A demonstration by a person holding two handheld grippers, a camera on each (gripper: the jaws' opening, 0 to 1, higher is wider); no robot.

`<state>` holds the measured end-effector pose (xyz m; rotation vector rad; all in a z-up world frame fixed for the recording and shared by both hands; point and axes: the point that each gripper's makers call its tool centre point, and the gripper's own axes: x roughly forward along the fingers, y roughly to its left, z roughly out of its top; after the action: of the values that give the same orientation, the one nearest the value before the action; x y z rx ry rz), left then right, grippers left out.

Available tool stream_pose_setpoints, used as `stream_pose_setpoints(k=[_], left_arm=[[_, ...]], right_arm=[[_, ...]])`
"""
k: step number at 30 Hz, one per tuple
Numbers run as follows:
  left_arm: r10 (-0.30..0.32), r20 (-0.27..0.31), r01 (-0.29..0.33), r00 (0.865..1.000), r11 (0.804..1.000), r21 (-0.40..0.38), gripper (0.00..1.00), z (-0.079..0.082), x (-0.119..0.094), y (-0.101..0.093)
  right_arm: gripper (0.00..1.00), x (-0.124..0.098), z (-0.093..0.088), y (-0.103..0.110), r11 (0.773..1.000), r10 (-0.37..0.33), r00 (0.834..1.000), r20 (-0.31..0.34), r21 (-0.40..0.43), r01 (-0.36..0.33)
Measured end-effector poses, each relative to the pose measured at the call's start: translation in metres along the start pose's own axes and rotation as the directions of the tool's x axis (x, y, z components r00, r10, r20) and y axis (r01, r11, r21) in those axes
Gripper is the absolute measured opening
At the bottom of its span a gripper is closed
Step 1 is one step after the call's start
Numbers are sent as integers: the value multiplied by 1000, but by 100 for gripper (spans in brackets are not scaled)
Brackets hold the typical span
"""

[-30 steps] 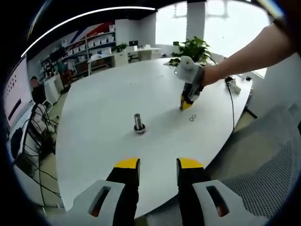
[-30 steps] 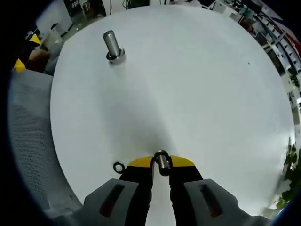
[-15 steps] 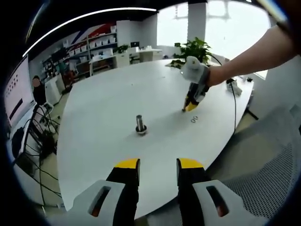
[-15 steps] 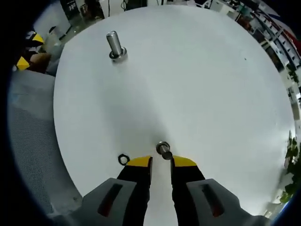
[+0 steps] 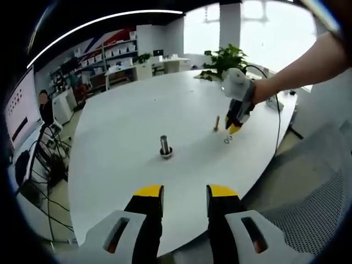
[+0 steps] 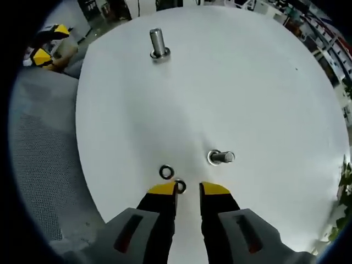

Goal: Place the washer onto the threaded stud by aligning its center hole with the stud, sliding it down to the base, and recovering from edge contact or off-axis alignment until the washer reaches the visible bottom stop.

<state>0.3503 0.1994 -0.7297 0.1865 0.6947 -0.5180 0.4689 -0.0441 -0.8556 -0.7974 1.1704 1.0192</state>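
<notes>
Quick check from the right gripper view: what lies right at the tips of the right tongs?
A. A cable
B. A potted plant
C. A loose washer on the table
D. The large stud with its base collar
C. A small washer lies on the white table at the right tongs, by the left tip; a second ring lies just beyond, and the small stud stands apart to the right.

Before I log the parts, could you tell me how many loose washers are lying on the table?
2: one washer lies on the white table ahead of the right gripper; the second washer sits at its left fingertip.
</notes>
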Motion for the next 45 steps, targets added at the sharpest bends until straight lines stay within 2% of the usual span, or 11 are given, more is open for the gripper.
stream_pose_setpoints(k=[3, 15, 18, 20, 30, 34, 41, 45], left_arm=[[0, -1, 0, 1000, 1000, 3, 29, 0, 0, 0], [4, -10, -4, 1000, 1000, 2, 29, -2, 0, 1], [4, -12, -4, 1000, 1000, 1, 29, -2, 1, 1], [4, -14, -4, 1000, 1000, 3, 29, -2, 1, 1], [-3, -15, 2, 1000, 1000, -6, 29, -3, 1, 0], [-2, -14, 2, 1000, 1000, -8, 29, -3, 1, 0], [-6, -12, 6, 1000, 1000, -13, 29, -3, 1, 0], [-5, -10, 5, 1000, 1000, -14, 29, -3, 1, 0]], right_arm=[[21, 2, -2, 3, 1000, 2, 1000, -7, -25, -2], [23, 8, -4, 6, 999, 16, 1000, -10, -30, -16], [23, 12, -10, 10, 997, 15, 999, -43, -80, -18], [22, 12, -9, 9, 995, 4, 999, -38, -103, -8], [21, 13, -8, 8, 989, 4, 999, -52, -148, -11], [16, 14, -6, 11, 975, -9, 996, -90, -221, -11], [14, 12, -8, 7, 990, -9, 991, -137, -142, -10], [14, 14, -5, 10, 989, -24, 992, -123, -150, 5]])
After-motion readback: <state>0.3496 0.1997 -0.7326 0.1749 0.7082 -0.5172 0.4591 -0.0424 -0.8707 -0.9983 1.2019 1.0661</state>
